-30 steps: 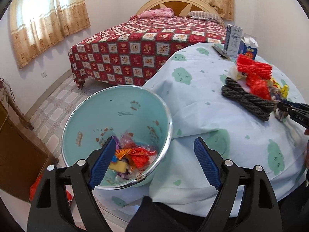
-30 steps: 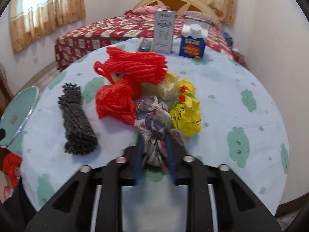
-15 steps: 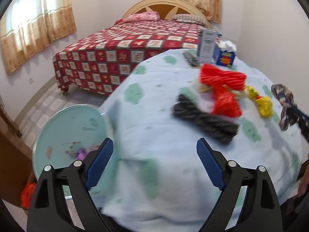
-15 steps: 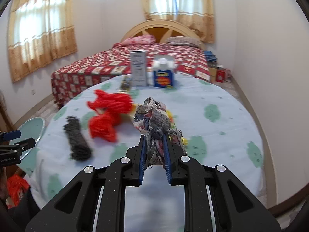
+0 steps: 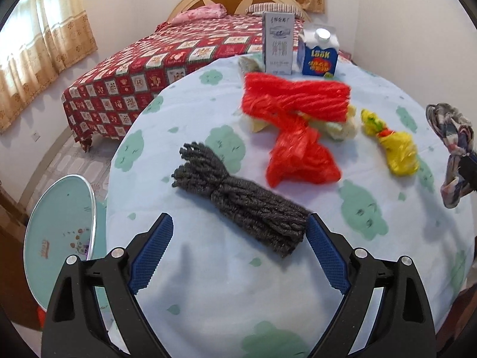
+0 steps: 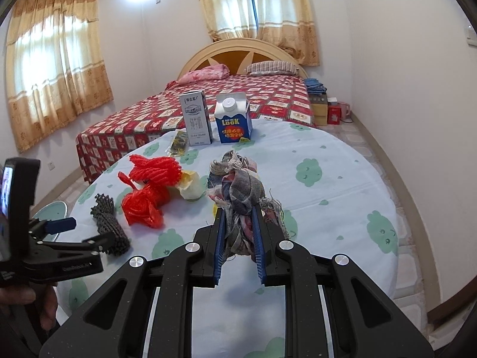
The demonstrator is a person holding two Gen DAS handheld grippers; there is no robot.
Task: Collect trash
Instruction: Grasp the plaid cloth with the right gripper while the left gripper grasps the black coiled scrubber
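My left gripper (image 5: 240, 219) hangs open over the round table, its blue pads either side of the near end of a grey yarn bundle (image 5: 238, 200) without touching it. Behind the bundle lie a red plastic bag (image 5: 301, 158), a red mesh bundle (image 5: 295, 98), a pale wrapper (image 5: 340, 125) and a yellow bag (image 5: 396, 149). My right gripper (image 6: 238, 208) is shut on a knotted rag bundle (image 6: 238, 188), held above the tablecloth. The rag bundle (image 5: 453, 149) also shows at the right edge of the left wrist view.
A teal trash bin (image 5: 56, 238) stands on the floor off the table's left edge. Two cartons, grey (image 5: 277, 43) and blue (image 5: 319, 53), stand at the table's far side beside a dark wrapper (image 5: 250, 64). A bed (image 6: 238, 101) lies beyond.
My left gripper swung from above the bin to over the table, up to the grey bundle. My right gripper lifted the rag bundle off the cloth.
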